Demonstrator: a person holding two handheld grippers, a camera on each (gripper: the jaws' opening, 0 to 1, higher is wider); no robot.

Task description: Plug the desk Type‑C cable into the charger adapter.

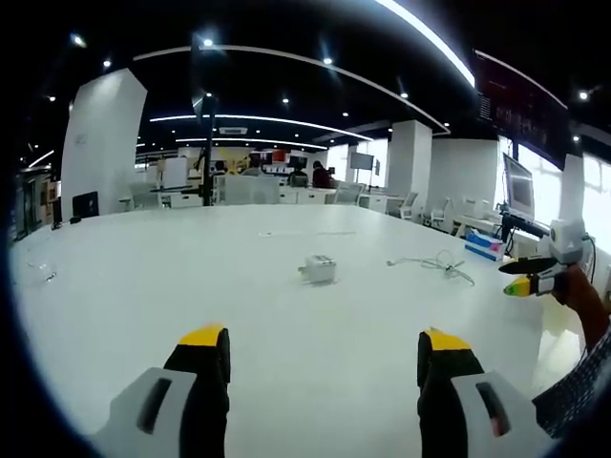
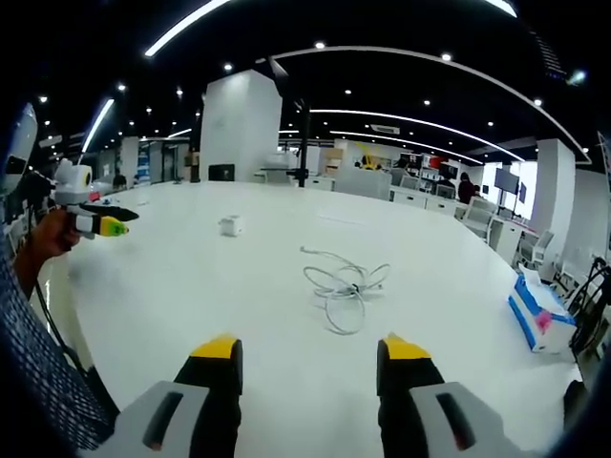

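White table [image 1: 143, 286] — charger adapter [image 1: 319, 269], coiled cable [image 2: 346, 286] — in lit office.

White charger adapter [image 1: 319, 269] and loosely coiled, seemingly white cable [image 2: 345, 285], well apart on table.

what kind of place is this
Probably a large open-plan office or showroom: a big white table holds a charger and a coiled cable, with desks and monitors behind under recessed ceiling lights.

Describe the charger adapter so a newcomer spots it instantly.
On the big white table, look near the middle, ahead of the left gripper. The charger adapter is a small white cube standing alone, unlike the loose cable coiled to its right.
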